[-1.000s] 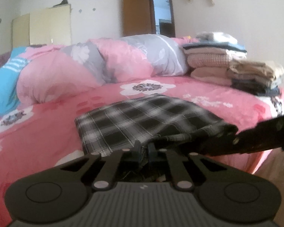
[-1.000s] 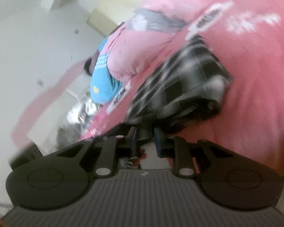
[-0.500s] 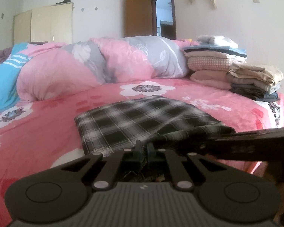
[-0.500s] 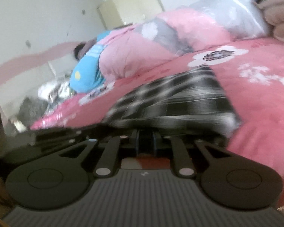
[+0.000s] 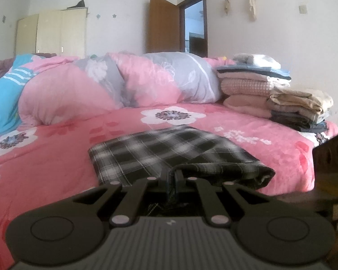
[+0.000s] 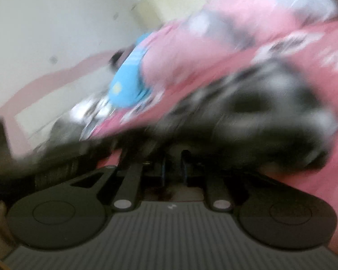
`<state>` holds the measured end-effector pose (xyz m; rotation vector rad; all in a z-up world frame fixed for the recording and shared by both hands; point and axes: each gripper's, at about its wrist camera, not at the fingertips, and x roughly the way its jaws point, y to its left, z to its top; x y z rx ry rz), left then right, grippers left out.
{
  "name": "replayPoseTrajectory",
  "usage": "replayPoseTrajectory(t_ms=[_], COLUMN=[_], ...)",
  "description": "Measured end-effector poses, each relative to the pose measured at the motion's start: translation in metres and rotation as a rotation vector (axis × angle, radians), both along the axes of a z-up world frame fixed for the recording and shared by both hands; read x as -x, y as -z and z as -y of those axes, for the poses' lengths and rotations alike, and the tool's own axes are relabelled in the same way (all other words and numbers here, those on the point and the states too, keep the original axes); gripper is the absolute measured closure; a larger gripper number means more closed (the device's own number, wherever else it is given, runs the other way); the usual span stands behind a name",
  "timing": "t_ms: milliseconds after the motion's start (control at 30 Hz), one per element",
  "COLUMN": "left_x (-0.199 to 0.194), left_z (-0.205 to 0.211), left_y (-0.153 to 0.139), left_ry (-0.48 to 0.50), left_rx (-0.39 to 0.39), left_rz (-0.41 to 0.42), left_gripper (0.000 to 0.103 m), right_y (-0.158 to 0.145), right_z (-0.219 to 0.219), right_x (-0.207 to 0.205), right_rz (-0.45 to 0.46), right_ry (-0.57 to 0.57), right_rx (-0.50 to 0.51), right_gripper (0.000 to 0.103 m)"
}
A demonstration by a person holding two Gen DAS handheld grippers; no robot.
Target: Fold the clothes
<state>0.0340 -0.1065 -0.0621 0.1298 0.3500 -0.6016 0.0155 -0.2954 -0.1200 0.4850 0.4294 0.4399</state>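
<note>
While folded into a flat rectangle near the front edge of the bed (image 5: 56,180), lies the black-and-white plaid garment (image 5: 169,153), square on the pink flowered cover, its near hem doubled into a thick roll at the right corner. Clenched tight on that near hem, at its middle: left hand-held gripper (image 5: 172,177), cloth pinched between the two fingers and trailing down behind them. Off to the right in the left wrist view, only a dark blurred edge of the other tool. From the right wrist view, heavily smeared: right hand-held gripper (image 6: 173,164), narrow gap between its fingers, jaws just opened a touch further, nothing made out between them, though blur forbids certainty; dark plaid bulk just ahead and to the right of the tips. Further back, a heaped pink and grey duvet (image 5: 128,85) and a blue pillow (image 5: 4,101); far right, a stack of folded clothes (image 5: 270,94). Judged step: closing out the last fold, or readying a lift of the finished bundle. Next move likely calls for a fresh right-side pinch on the rolled corner, level with the left, then a matched carry toward the stack without letting the layers slide apart.
</note>
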Motion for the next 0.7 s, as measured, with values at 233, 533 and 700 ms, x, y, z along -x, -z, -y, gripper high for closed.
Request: replayPoseTrajectory(t_ms=[233, 533, 700], left_x=[0.001, -0.003, -0.003], left_z=[-0.006, -0.006, -0.004], left_y=[-0.002, 0.003, 0.011], left_ry=[0.014, 0.034, 0.054], left_rx=[0.023, 0.049, 0.055], left_rz=[-0.002, -0.019, -0.04], left_gripper=[0.098, 0.098, 0.098], right_y=[-0.001, -0.005, -0.003], right_z=[0.008, 0.019, 0.041], right_x=[-0.004, 0.017, 0.026], right_rz=[0.051, 0.058, 0.058], right_ry=[0.004, 0.034, 0.252], right_rx=[-0.162, -0.143, -0.091], right_gripper=[0.089, 0.091, 0.091])
